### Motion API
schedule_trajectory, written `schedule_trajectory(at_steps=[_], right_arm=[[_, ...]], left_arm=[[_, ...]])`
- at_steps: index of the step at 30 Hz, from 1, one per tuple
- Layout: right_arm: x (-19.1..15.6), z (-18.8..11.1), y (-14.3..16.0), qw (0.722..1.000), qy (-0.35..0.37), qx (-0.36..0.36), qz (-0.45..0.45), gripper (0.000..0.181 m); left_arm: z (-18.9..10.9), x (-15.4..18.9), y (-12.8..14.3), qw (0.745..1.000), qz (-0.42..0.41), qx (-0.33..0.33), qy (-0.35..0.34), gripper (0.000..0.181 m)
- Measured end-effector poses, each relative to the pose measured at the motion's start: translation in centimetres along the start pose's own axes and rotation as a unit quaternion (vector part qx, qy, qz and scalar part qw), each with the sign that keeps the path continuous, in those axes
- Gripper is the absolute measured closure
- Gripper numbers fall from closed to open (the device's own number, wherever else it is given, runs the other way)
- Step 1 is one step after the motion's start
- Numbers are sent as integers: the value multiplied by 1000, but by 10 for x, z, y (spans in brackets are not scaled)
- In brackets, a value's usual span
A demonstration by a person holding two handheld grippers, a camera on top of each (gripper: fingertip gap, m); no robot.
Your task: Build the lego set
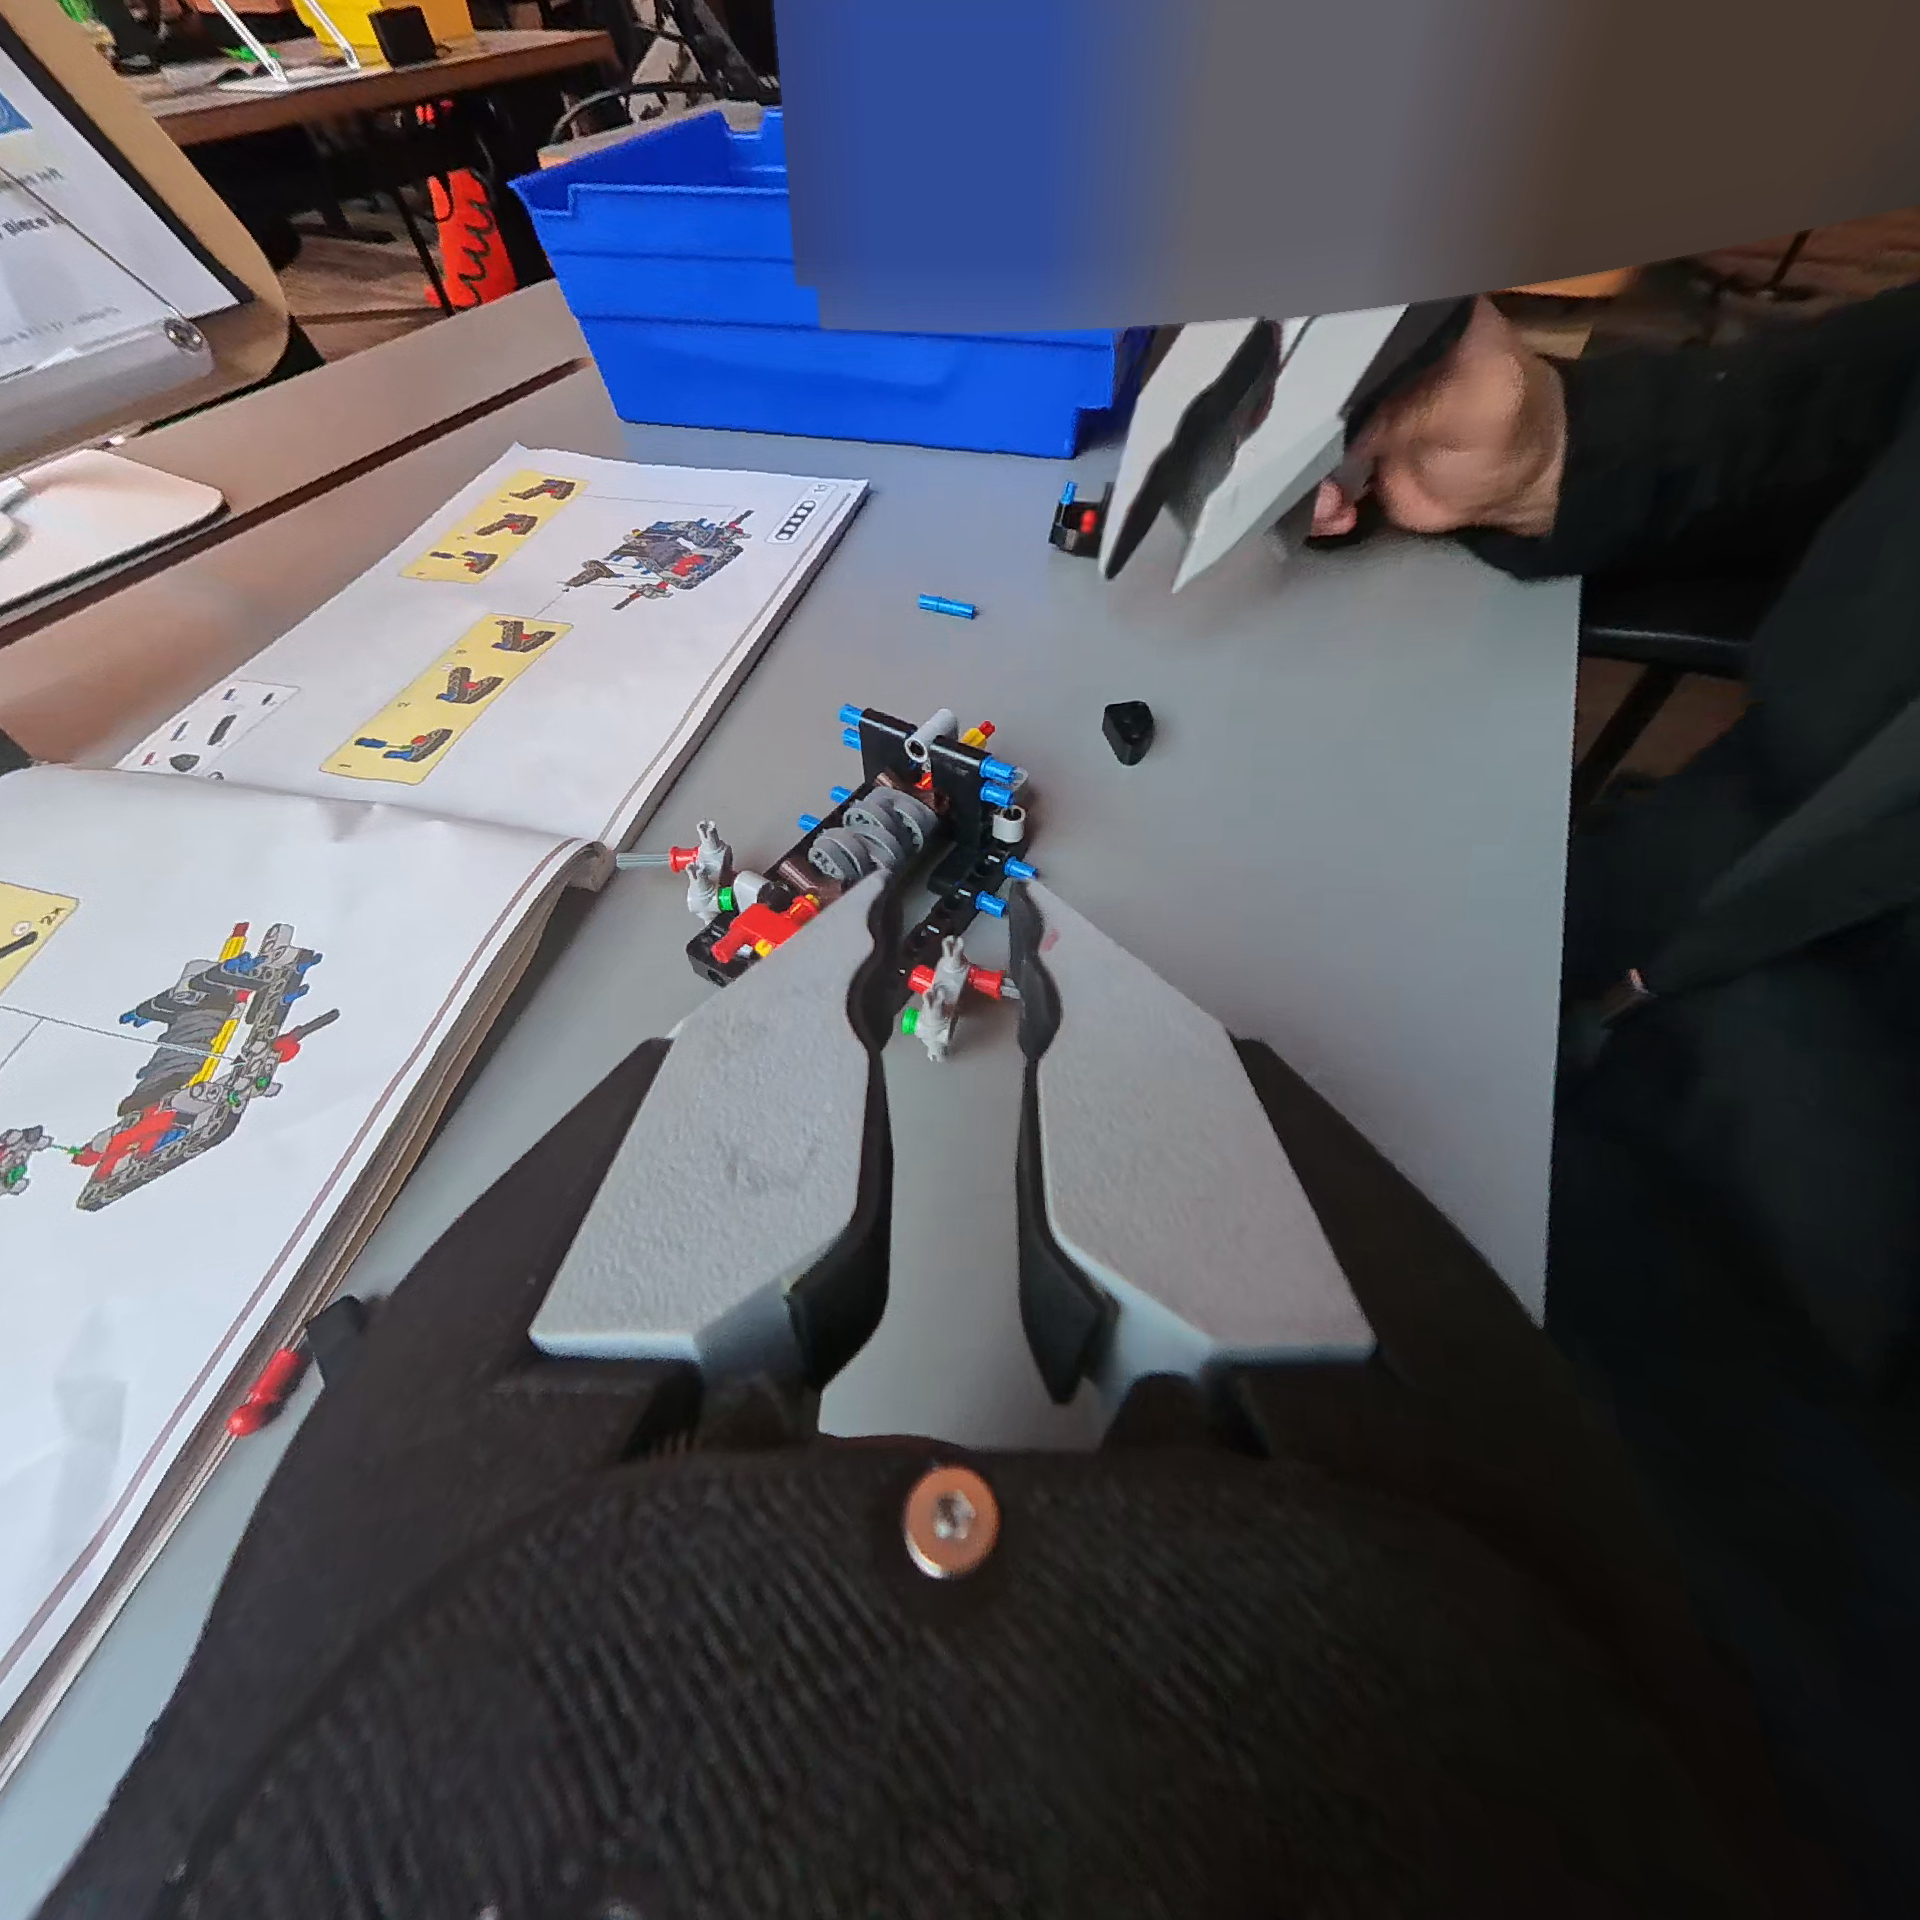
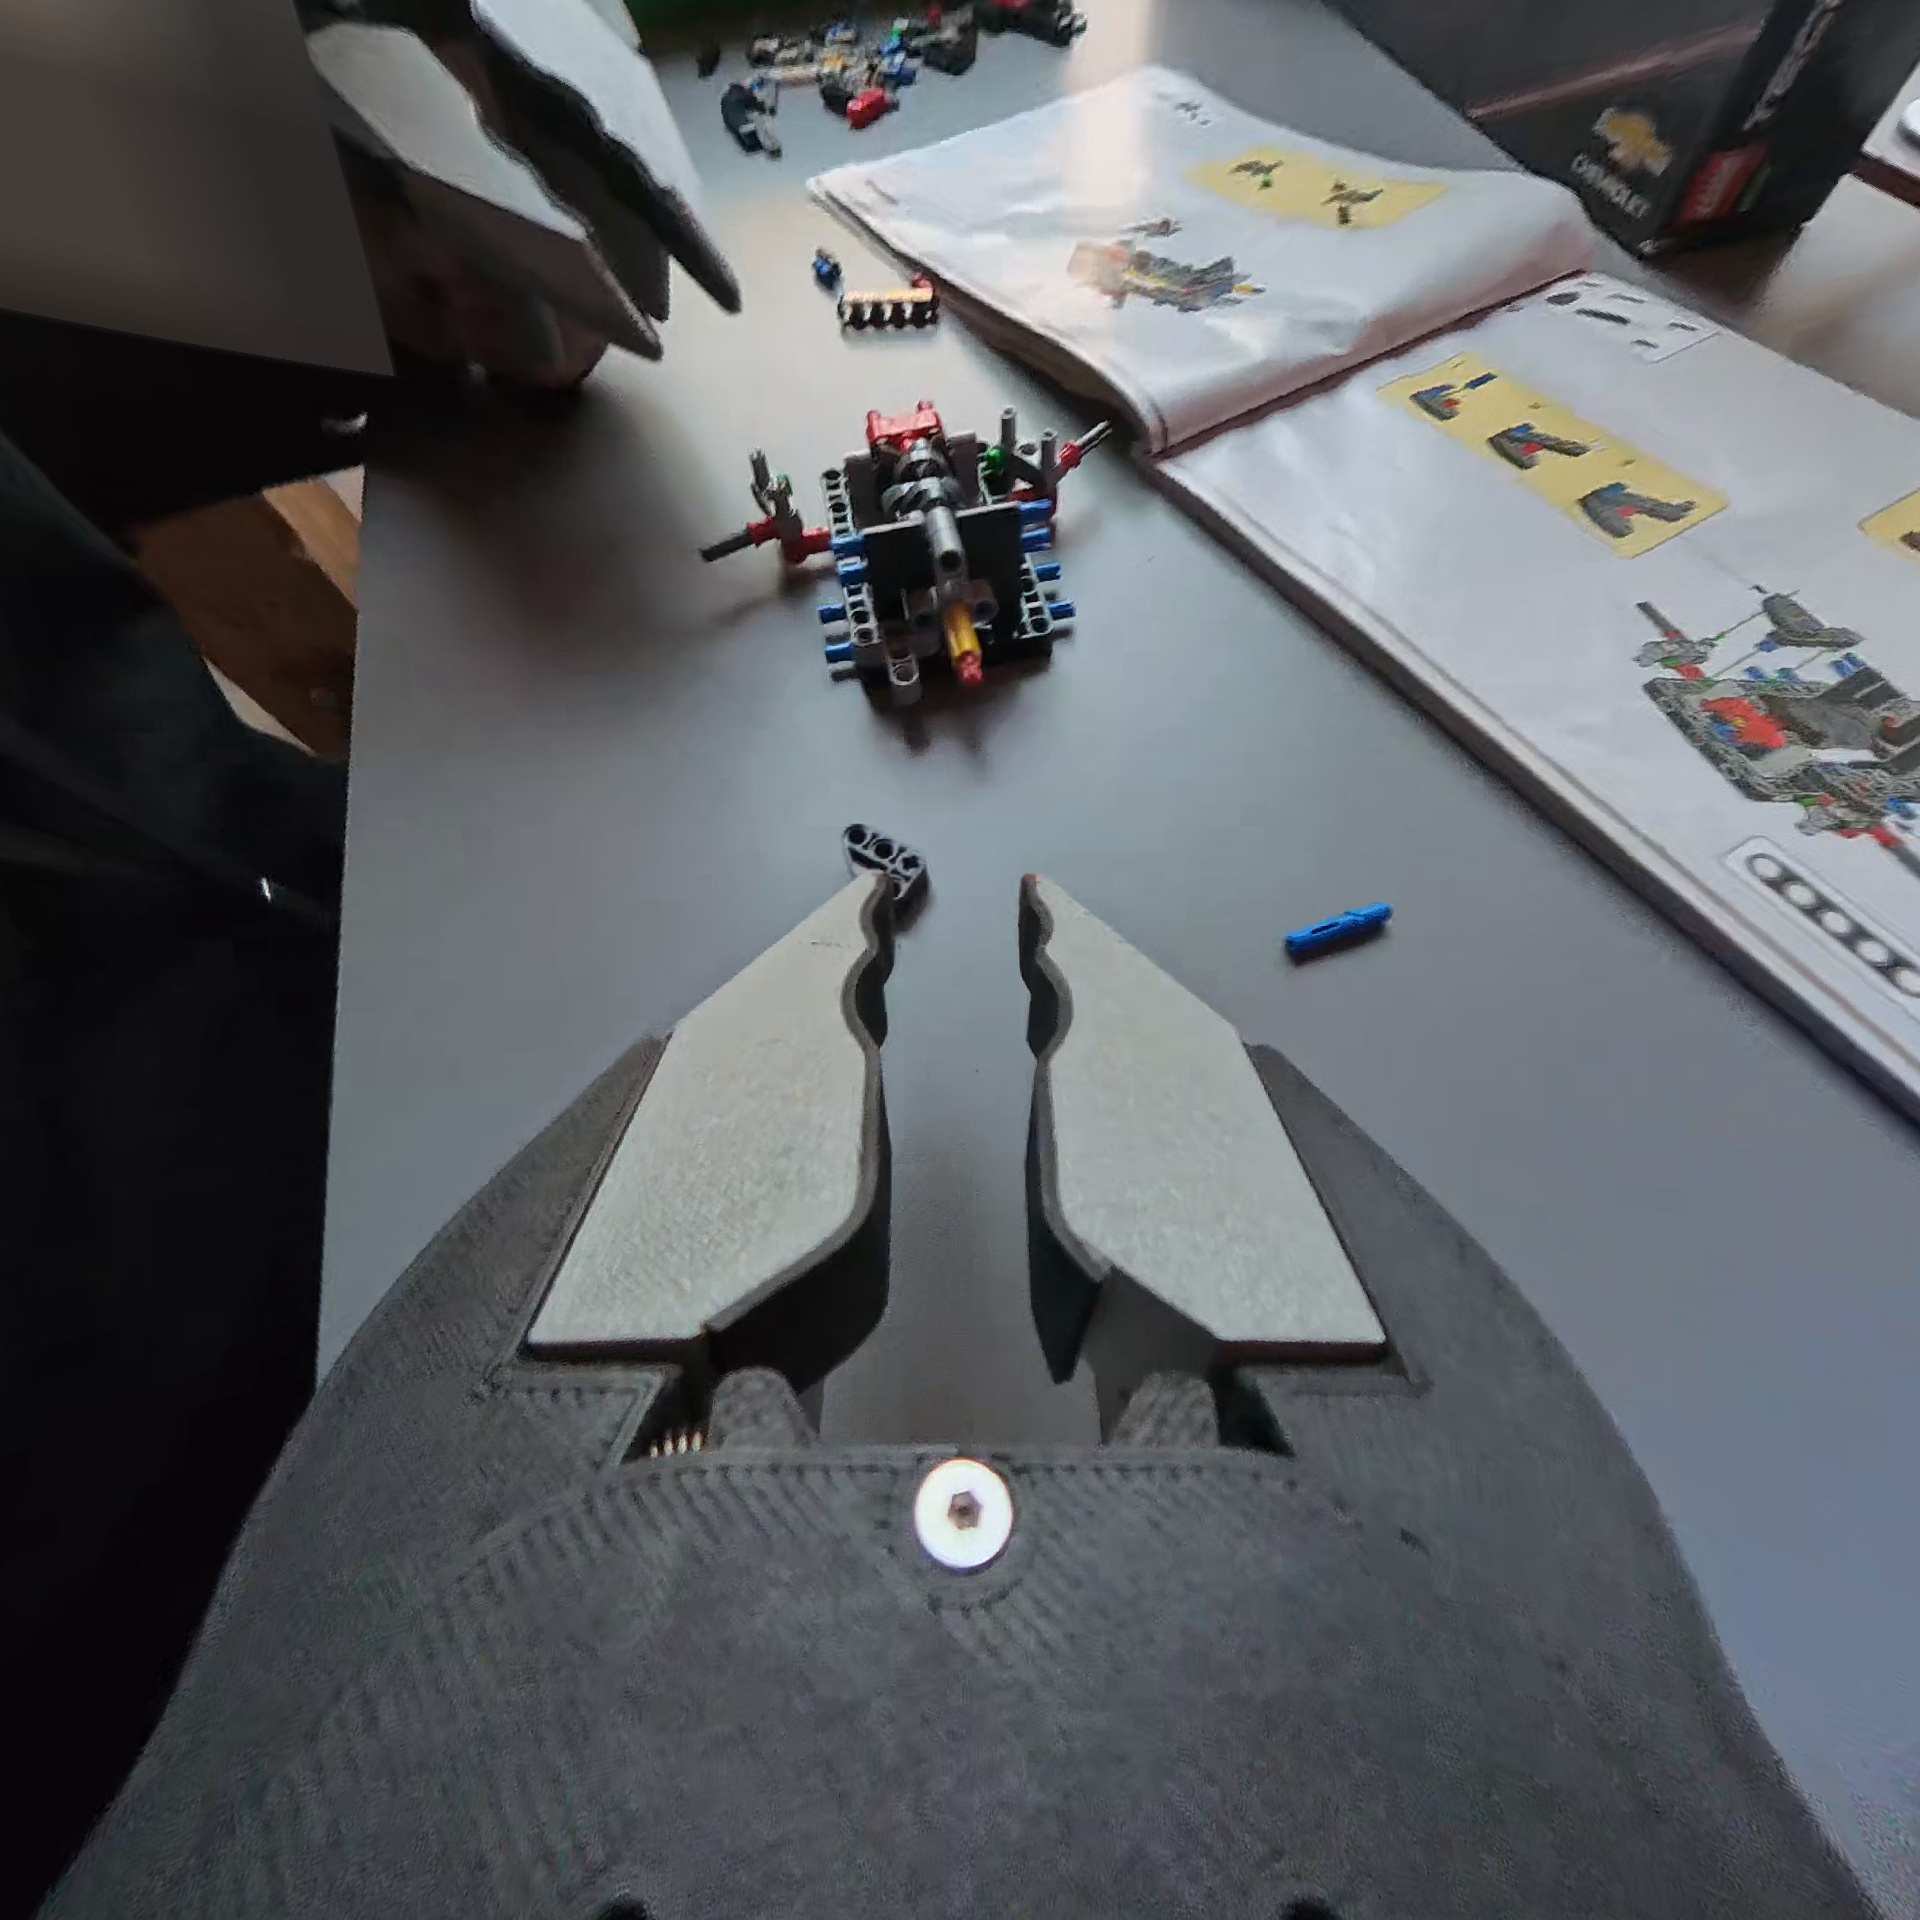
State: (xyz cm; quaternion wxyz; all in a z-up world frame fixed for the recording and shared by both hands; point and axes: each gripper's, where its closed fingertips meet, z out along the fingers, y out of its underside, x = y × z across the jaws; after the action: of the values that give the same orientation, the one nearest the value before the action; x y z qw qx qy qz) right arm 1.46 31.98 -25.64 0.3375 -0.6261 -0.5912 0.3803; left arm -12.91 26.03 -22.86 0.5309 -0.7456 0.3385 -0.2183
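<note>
Half-built lego model standing on the grey worktop, just beside the edge of the open instruction booklet. Left tongs released, tips spread over the near end of the model, a small red-and-grey side part showing in the gap between them; contact with the model impossible to tell. Right tongs released too, gripping nothing, tips low over the worktop well short of the model. Small black three-hole piece lying by the tip of the left-hand finger; touching or not, cannot tell. Loose blue pin off to the right, near the booklet. Blue bins at the far edge of the worktop. Heap of loose pieces past the model in the right wrist view, a dark box beyond the booklet.
</note>
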Motion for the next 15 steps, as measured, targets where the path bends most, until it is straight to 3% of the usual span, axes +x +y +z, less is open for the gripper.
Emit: schedule_trajectory(at_steps=[7,15], right_arm=[[-22,23,16,995,-11,-78,-62,159],[-19,32,19,992,-7,-100,-72,160]], left_arm=[[4,1,4,1000,2,-17,1,164],[6,1,7,1000,-6,-29,8,163]])
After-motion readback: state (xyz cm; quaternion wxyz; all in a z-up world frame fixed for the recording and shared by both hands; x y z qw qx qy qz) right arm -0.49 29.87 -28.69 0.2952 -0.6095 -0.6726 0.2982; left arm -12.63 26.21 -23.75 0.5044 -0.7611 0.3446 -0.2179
